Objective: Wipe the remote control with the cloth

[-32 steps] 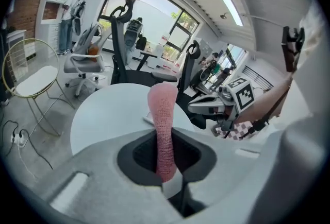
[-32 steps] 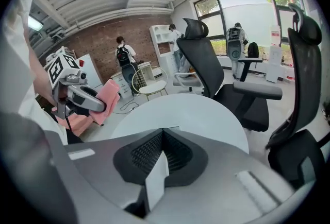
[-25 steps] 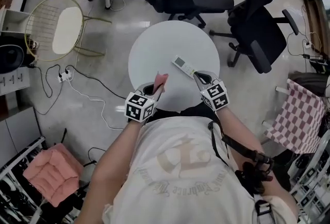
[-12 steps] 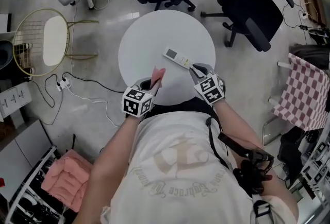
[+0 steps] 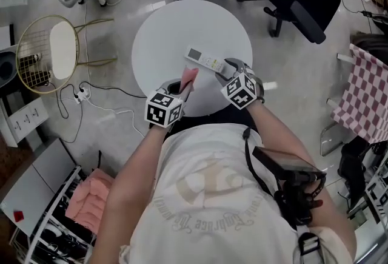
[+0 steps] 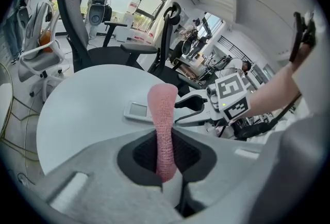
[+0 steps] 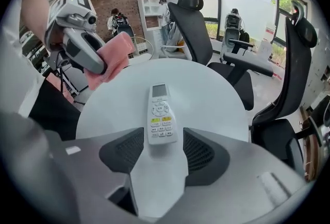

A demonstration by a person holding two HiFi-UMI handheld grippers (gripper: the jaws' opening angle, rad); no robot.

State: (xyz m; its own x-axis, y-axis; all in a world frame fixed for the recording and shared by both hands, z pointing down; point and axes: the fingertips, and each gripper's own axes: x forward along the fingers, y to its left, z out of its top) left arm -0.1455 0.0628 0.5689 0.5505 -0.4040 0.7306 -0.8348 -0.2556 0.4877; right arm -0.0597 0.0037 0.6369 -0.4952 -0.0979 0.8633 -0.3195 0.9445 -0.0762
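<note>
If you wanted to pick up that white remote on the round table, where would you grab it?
Probably across its narrow width at the button end, coming from that end and above. The remote control lies flat on the table, long and slim, so only its side edges offer a pinch. The right gripper, jaws opening, straddles that end.
</note>
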